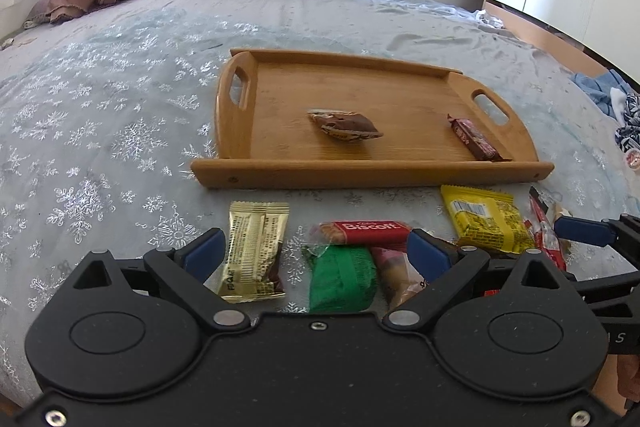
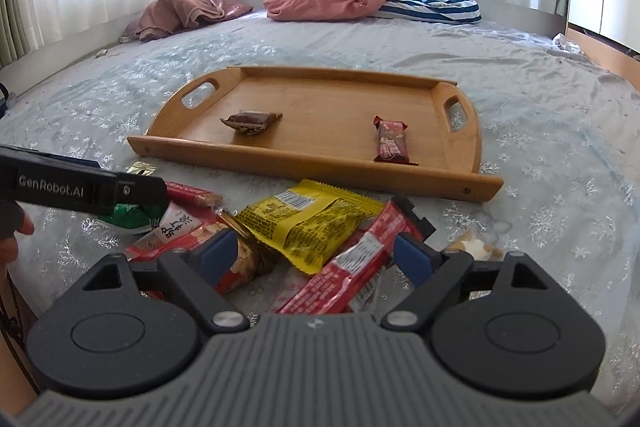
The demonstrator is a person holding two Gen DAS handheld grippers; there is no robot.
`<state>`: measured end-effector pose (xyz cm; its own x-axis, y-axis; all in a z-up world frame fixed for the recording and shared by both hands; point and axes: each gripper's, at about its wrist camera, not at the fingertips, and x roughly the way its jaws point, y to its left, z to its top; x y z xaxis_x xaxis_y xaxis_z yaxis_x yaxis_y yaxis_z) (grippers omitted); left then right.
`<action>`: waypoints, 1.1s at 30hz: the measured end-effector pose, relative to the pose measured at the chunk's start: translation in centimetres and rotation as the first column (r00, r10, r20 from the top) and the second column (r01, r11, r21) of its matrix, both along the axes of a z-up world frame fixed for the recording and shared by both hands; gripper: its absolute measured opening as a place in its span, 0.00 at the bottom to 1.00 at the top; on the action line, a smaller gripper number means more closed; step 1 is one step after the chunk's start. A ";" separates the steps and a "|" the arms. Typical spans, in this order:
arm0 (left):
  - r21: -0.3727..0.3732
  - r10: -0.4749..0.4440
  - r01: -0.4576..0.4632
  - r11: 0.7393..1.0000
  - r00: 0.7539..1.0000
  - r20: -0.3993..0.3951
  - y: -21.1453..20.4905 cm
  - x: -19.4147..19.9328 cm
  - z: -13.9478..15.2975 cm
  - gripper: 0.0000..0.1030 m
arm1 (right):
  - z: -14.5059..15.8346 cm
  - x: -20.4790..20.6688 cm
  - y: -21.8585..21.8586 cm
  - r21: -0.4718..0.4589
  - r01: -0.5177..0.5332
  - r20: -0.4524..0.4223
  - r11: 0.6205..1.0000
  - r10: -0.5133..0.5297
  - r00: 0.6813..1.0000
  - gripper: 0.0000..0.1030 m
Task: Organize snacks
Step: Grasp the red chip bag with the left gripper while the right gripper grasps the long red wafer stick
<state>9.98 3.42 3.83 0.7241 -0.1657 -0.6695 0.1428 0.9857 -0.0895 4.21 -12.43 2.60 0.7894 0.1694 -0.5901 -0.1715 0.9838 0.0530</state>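
Both grippers over snack pile, tray [image 1: 372, 175] w/ two bars waiting.
Left gripper [image 1: 316, 251] and right gripper [image 2: 316, 253] jaws wide, empty; next: pick one wrapper.

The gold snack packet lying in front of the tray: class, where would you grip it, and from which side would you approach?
Grip the gold snack packet across its narrow width, mid-body, coming down from above. It lies flat on the bedspread, long axis pointing toward the tray, with both long edges clear. The left gripper is already open wide enough to straddle it.
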 end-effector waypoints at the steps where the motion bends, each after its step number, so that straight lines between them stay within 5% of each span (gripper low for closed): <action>1: 0.000 0.002 -0.002 1.000 1.000 -0.001 0.1 0.0 0.0 0.94 | 0.0 0.0 0.0 0.003 0.000 -0.001 1.000 0.000 1.000 0.91; 25: -0.067 0.001 -0.003 0.998 0.999 -0.037 0.7 -1.1 -1.2 0.94 | -0.9 -0.7 -1.2 0.064 0.061 -0.017 0.996 -0.060 0.998 0.92; 28: -0.065 -0.022 0.020 0.998 0.999 -0.033 0.2 -1.6 -1.0 0.94 | -0.9 -1.0 -2.0 0.106 0.072 -0.026 0.992 -0.070 0.997 0.79; 30: -0.070 -0.031 0.029 0.997 0.999 -0.032 -0.1 -1.8 -0.9 0.94 | -0.8 -1.0 -2.6 0.142 0.084 -0.043 0.986 -0.079 0.996 0.57; 33: -0.083 -0.042 0.039 0.996 0.999 -0.029 -0.6 -2.1 -0.6 0.94 | -0.5 -0.8 -3.1 0.164 0.110 -0.054 0.980 -0.103 0.993 0.37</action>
